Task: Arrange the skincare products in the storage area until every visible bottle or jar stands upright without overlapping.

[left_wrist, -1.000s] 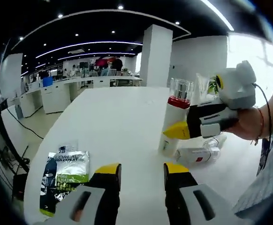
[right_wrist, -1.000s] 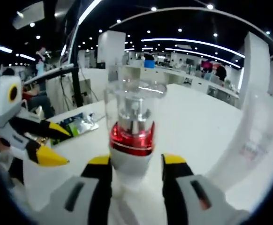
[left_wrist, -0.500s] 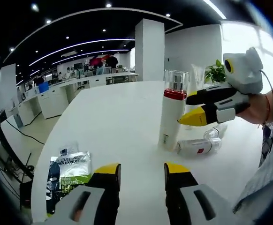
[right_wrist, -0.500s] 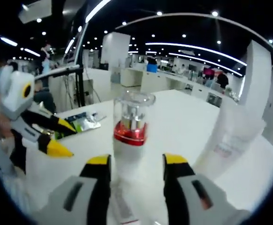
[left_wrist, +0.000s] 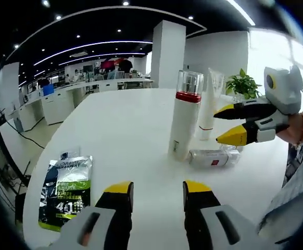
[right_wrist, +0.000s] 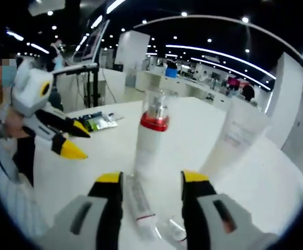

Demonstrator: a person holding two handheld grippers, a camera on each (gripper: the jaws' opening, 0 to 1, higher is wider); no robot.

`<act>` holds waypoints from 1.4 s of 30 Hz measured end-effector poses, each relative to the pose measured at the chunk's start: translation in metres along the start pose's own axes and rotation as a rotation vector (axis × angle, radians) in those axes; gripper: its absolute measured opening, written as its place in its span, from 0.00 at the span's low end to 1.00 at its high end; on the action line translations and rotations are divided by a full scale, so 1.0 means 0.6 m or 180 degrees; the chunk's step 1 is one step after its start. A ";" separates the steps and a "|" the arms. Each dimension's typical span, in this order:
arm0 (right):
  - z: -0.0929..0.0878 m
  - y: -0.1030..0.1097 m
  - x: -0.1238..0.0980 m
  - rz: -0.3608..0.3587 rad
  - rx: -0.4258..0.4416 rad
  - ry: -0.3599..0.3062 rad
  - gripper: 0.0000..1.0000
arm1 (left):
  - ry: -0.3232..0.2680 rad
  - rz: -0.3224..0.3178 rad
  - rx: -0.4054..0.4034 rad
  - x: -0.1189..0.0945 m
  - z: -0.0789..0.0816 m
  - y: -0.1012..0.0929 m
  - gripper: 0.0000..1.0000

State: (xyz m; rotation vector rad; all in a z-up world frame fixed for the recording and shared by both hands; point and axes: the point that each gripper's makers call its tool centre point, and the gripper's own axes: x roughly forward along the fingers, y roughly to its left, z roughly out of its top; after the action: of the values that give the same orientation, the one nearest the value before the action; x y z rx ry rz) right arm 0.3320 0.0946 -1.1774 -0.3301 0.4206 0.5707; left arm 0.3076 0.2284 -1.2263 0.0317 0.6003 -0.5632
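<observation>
The tall white bottle (left_wrist: 184, 120) with the red collar stands upright on the tabletop (left_wrist: 125, 135), free of both grippers. A small clear bottle (right_wrist: 138, 204) lies on its side between the right gripper's (right_wrist: 151, 182) spread, empty jaws; righting it looks like the step in hand. The left gripper (left_wrist: 154, 190), released too, waits beside a flat sachet (left_wrist: 65, 190).

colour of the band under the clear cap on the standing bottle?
Red band on the white standing bottle, just below the clear cap. Clearest in the left gripper view.
</observation>
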 end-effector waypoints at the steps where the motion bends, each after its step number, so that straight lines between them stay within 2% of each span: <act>1: -0.001 -0.003 -0.003 -0.0018 0.0022 -0.0007 0.43 | -0.0001 -0.0009 0.0006 0.001 0.002 -0.003 0.39; 5: -0.007 -0.017 -0.015 -0.0091 0.0078 -0.0038 0.42 | -0.0038 -0.0070 0.0005 0.005 0.011 -0.015 0.39; 10: -0.014 -0.040 -0.033 -0.0248 0.0199 -0.0077 0.40 | 0.0018 -0.0109 -0.0044 0.024 0.015 -0.031 0.39; 14: -0.019 -0.044 -0.049 -0.0336 0.0238 -0.0140 0.38 | -0.0008 -0.0080 -0.0169 0.039 0.024 -0.042 0.38; 21: -0.023 -0.054 -0.072 -0.0426 0.0292 -0.0200 0.37 | -0.0022 0.0004 -0.0197 0.054 0.035 -0.050 0.33; 28: -0.037 -0.082 -0.100 -0.0595 0.0398 -0.0202 0.36 | 0.0016 -0.0060 -0.0249 0.093 0.052 -0.070 0.30; 30: -0.045 -0.090 -0.109 -0.0635 0.0413 -0.0179 0.36 | 0.0016 -0.0135 -0.0172 0.104 0.059 -0.077 0.30; 31: -0.049 -0.094 -0.113 -0.0653 0.0420 -0.0158 0.36 | 0.0064 -0.0251 -0.0042 0.113 0.059 -0.083 0.30; 36: -0.062 -0.111 -0.124 -0.0751 0.0421 -0.0097 0.35 | 0.0094 -0.0307 0.0045 0.130 0.066 -0.079 0.27; 39: -0.065 -0.118 -0.126 -0.0789 0.0467 -0.0092 0.35 | 0.0105 -0.0321 0.0363 0.139 0.067 -0.073 0.25; 42: -0.067 -0.121 -0.127 -0.0815 0.0492 -0.0094 0.35 | 0.0116 -0.0375 0.0415 0.140 0.067 -0.076 0.22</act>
State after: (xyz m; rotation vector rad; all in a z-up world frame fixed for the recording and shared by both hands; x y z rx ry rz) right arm 0.3043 -0.0137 -1.1631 -0.2223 0.3845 0.2907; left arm 0.3628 0.1403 -1.2325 0.1304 0.6029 -0.7168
